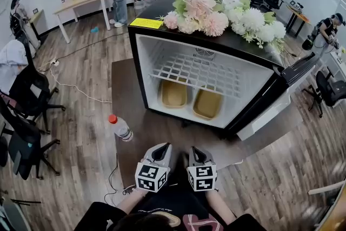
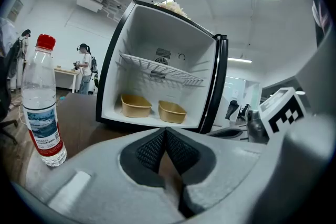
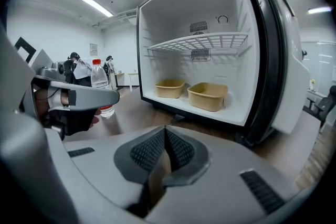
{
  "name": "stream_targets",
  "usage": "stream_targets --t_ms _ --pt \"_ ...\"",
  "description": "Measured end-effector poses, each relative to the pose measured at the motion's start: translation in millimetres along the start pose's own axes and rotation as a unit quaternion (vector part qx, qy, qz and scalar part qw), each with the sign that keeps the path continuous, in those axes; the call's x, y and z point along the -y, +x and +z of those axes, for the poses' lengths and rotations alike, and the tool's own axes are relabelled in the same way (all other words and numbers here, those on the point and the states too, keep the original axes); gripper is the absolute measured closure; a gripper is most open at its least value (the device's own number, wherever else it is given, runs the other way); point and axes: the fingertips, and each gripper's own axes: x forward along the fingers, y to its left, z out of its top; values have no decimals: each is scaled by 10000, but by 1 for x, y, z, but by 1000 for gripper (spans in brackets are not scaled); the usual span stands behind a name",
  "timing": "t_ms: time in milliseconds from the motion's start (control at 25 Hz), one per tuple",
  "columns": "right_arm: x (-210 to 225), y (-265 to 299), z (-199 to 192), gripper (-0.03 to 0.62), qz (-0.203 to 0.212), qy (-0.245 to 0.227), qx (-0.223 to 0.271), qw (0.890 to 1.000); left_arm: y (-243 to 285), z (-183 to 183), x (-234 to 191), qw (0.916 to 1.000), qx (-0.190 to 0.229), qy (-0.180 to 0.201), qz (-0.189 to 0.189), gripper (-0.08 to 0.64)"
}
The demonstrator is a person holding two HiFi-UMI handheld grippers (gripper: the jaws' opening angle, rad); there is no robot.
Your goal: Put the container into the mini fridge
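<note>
Tongs: left tongs and right tongs both pinched shut, empty | Task: two tan containers sit side by side on mini fridge floor, door open | Risk: left tongs could topple nearby water bottle on surface.

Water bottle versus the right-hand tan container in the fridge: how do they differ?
The water bottle is clear, tall and red-capped; the tan container is opaque, low and open-topped. The bottle stands on the table outside; the container sits on the fridge floor under the wire shelf. Both stand upright.
</note>
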Motion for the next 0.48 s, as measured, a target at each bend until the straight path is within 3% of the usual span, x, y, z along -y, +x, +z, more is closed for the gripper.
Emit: stream_targets --t_ms 160,480 --pt "-4 1 -7 584 22 -83 -85 9999 -1 -9 -7 9996 -188 -67 216 552" --pt "-10 6 -7 584 329 104 -14 9994 1 -17 -5 9991 -348 -138 215 552"
